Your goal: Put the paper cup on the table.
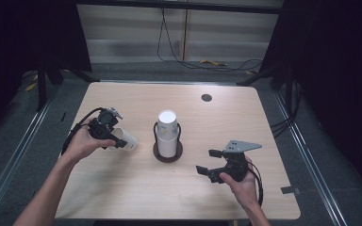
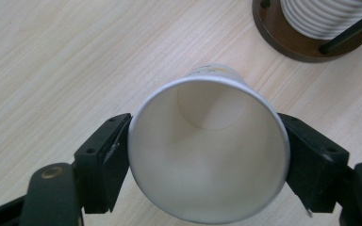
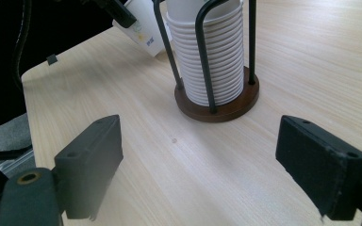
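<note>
A: Item 1, paper cup (image 2: 207, 150)?
B: Pinched at rim by left gripper (image 1: 107, 127), tilted over table (image 1: 122, 188), beside stack (image 1: 167, 133) in holder (image 1: 168, 153).
A: Right gripper (image 3: 198, 169)?
B: Jaws spread, idle, facing holder.

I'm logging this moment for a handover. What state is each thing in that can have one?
Cup: empty, on its side, mouth toward the camera, rim between the jaws.
Left hand-held gripper: jaws against the cup's rim on both sides.
Right hand-held gripper: open, nothing between the jaws, aimed at the holder.
Cup stack: upright, nested in the holder.
Holder: upright on the table.
</note>
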Demonstrator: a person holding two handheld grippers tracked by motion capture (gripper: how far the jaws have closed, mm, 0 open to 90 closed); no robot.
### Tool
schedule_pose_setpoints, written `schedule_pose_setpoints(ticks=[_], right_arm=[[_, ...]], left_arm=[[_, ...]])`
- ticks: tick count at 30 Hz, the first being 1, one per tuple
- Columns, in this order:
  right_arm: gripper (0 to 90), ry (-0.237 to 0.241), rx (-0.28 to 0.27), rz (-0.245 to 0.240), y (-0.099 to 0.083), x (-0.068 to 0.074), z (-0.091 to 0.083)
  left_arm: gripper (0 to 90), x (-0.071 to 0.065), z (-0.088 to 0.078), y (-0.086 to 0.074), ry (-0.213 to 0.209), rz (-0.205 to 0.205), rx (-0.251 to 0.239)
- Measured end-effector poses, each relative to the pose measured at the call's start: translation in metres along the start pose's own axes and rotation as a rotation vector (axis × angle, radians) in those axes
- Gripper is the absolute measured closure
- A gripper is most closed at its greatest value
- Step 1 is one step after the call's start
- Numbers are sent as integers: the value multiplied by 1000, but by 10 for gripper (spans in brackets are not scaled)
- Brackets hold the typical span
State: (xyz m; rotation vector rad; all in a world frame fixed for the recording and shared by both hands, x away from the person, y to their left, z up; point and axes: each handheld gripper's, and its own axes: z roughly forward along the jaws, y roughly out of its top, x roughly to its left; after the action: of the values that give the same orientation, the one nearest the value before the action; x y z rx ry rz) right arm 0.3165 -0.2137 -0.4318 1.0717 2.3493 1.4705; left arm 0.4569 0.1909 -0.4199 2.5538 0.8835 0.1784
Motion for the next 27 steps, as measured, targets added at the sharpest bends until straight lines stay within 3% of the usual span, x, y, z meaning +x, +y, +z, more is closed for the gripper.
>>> schedule_pose_setpoints(ticks=[15,27], right_arm=[[150,0,7,-4,-1,0,1],[150,-4,9,-3,-2,0,1]], left_arm=[[229,-3,5,7,39,10,-4],[232,-1,5,11,40,2,22]])
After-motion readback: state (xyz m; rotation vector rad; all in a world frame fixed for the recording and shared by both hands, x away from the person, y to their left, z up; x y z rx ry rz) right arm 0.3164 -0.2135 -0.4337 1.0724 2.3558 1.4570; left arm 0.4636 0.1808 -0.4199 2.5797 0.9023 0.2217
